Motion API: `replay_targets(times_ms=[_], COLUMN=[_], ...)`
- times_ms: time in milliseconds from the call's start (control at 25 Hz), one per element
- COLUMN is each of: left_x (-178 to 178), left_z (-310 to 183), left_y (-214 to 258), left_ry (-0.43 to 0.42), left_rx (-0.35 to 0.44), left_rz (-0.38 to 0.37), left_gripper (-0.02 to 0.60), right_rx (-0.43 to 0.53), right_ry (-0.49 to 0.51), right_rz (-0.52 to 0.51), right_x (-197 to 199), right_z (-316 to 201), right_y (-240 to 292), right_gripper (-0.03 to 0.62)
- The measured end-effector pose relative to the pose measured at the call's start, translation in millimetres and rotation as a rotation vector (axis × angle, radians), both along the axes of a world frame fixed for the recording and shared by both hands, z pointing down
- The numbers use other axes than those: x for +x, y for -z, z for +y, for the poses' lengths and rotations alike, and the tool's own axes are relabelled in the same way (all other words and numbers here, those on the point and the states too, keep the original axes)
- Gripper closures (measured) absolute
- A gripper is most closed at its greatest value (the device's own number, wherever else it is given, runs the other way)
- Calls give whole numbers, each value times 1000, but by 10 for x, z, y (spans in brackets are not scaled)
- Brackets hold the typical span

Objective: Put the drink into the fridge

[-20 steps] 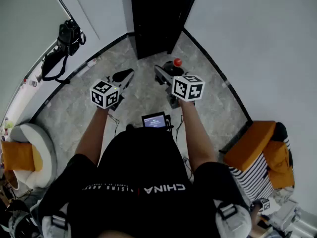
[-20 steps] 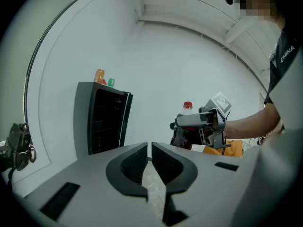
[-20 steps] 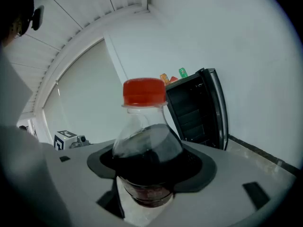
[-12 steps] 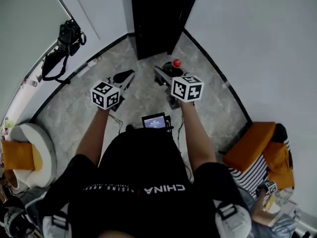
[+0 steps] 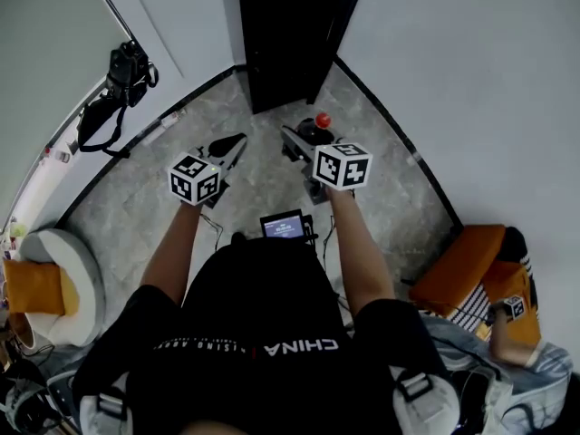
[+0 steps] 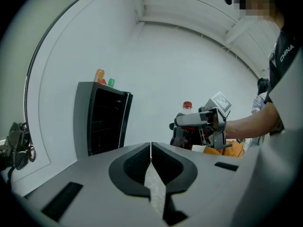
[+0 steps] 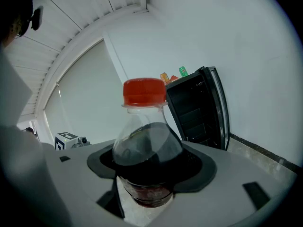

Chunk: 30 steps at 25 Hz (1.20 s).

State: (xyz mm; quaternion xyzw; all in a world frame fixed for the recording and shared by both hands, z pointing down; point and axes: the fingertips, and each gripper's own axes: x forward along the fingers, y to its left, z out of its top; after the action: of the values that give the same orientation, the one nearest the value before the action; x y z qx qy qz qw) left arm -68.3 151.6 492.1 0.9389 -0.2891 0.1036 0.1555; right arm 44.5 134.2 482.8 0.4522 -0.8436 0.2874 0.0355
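Observation:
My right gripper (image 5: pixel 304 140) is shut on a dark cola bottle (image 7: pixel 147 160) with a red cap (image 5: pixel 322 120); both pads hug its body and the bottle stands upright. The same bottle (image 6: pixel 185 126) shows in the left gripper view, held in the right gripper (image 6: pixel 201 124). My left gripper (image 5: pixel 228 145) is shut with nothing in it, its pads (image 6: pixel 142 162) touching. A tall black fridge (image 5: pixel 290 30) stands ahead in the corner of the room; it looks dark inside with shelves (image 7: pixel 196 115) visible. Both grippers hover over the floor short of it.
Two small bottles, orange (image 6: pixel 99 75) and green (image 6: pixel 111 82), stand on top of the fridge. A black bag (image 5: pixel 113 84) hangs at the left wall. An orange chair (image 5: pixel 453 275) with a seated person is at the right. White walls close in on both sides of the fridge.
Both grippers have stayed almost still, drifting slightly. The person at the lower right has shifted in the chair.

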Motion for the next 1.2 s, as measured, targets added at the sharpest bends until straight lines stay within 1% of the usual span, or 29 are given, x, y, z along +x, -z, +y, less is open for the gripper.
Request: replay_targets(times_ms=[440,680,1080,1200], left_x=[17,8,56,154], left_z=[44,22,-31,-13], left_y=[-28,-21,-103,-107], left_ry=[-44,-28,-15,-17], left_rx=[3,-17,-29,-24], left_rz=[-7,16,-2,-11], left_gripper=[569,569,569,569], right_rx=[-11,-13,-16,-17], right_ry=[-4,4,17,15], right_rz=[5,5,4,1], right_x=[-11,-30,31,142], right_z=[25,32,-1,22], right_y=[-35,-34,-81,-93], right_gripper=[275,275,275,275])
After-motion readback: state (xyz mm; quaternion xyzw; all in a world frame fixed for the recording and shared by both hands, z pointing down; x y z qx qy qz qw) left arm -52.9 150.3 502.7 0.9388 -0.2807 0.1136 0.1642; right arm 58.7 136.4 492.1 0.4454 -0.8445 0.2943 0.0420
